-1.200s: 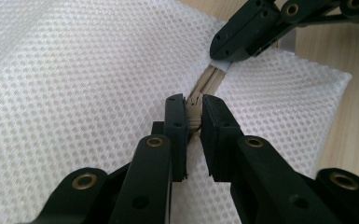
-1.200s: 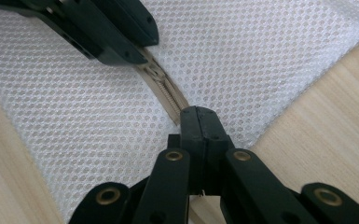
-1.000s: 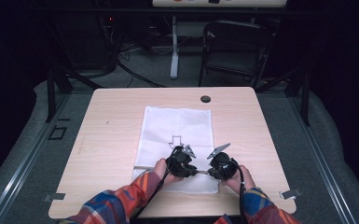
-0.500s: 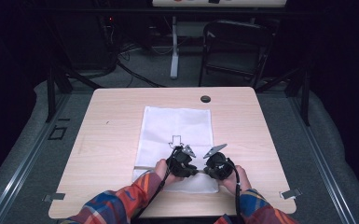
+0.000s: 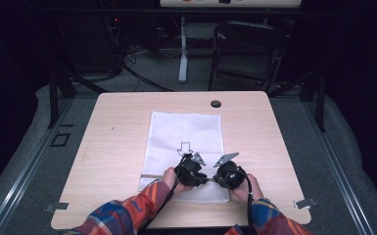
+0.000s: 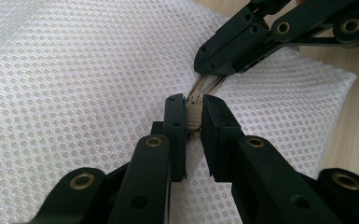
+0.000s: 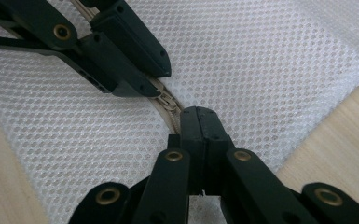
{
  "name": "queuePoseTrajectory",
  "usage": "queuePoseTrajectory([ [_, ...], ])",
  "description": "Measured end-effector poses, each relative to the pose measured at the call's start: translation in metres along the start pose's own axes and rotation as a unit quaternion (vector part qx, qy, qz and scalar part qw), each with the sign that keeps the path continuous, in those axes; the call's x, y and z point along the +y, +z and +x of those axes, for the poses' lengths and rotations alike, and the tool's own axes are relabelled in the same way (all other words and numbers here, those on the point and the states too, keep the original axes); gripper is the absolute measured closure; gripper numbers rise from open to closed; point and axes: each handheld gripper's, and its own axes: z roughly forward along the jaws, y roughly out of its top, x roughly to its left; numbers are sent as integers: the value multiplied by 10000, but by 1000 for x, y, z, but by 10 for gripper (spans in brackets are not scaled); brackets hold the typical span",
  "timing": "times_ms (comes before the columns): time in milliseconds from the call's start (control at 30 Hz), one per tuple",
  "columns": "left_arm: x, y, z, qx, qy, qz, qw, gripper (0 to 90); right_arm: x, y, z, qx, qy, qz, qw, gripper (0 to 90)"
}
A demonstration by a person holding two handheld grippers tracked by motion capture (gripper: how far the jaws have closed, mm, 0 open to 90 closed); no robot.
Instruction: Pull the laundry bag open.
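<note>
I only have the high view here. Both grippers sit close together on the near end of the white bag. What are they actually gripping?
Observer: The left gripper is pinching a beige zipper, seen in its own view on the white mesh bag.
Operator: And the right one?
Observer: The right gripper has its jaws fully together on the zipper tape, just short of the slider in its own view.
Operator: Are the two grippers touching each other?
Observer: No. In the left gripper view a short run of zipper lies bare between them.
Operator: What is the bag made of?
Observer: Open mesh, with small round holes all over.
</note>
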Motion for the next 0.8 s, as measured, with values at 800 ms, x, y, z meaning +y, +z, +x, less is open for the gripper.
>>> queuePoseTrajectory([
  [800, -1, -4, -1, 84, 22, 43, 10000, 810, 1, 0, 4, -145, -223, 61, 9996, 900],
])
